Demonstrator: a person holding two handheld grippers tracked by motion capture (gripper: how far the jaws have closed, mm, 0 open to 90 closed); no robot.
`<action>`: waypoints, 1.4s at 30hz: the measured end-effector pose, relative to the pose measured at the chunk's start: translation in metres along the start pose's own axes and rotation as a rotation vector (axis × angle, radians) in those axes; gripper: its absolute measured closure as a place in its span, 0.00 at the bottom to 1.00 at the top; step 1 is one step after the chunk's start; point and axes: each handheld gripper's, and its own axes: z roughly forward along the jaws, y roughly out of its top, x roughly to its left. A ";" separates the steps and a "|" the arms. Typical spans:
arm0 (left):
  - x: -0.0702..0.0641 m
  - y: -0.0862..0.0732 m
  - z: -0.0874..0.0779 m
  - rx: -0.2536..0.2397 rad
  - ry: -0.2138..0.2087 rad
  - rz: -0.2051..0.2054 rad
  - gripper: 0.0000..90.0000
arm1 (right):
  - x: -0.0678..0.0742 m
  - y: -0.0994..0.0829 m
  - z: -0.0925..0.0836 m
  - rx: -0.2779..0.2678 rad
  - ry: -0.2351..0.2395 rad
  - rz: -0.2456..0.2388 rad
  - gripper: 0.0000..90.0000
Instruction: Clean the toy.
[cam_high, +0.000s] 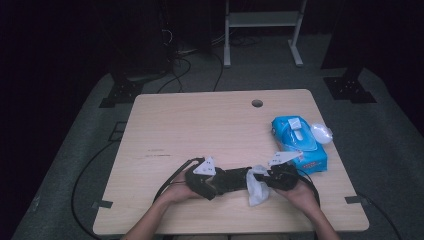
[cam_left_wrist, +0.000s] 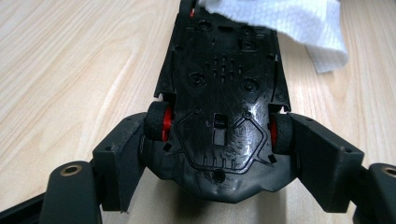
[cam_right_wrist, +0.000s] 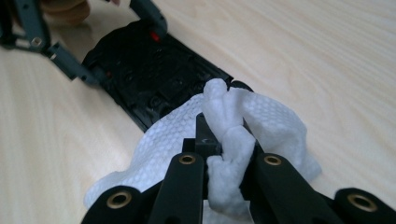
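A black toy car (cam_high: 227, 180) lies upside down near the table's front edge, its underside and red wheel hubs facing up (cam_left_wrist: 224, 93). My left gripper (cam_high: 214, 186) is shut on the car, its pads (cam_left_wrist: 119, 158) pressing the two wheels at one end. My right gripper (cam_high: 266, 180) is shut on a bunched white wipe (cam_right_wrist: 275, 121), which rests on the car's other end (cam_right_wrist: 154, 74). The wipe (cam_high: 257, 189) hangs down onto the table (cam_high: 200, 125). The far corner of the wipe (cam_left_wrist: 299, 23) covers the car's tip.
A blue pack of wipes (cam_high: 300, 142) with its lid (cam_high: 321, 132) flipped open lies at the table's right edge. A cable hole (cam_high: 257, 103) sits near the back edge. Cables trail from both grippers off the front. A white frame (cam_high: 262, 30) stands on the floor behind.
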 end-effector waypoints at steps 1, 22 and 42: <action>0.001 -0.001 -0.001 0.003 0.003 0.000 0.27 | -0.001 0.002 0.002 -0.003 -0.004 0.005 0.94; -0.002 0.000 0.001 -0.010 -0.029 0.025 0.27 | -0.002 0.018 0.013 -0.009 -0.056 0.003 0.94; 0.002 -0.001 0.001 -0.010 -0.040 0.015 0.26 | 0.010 -0.009 -0.002 -0.013 0.123 0.036 0.93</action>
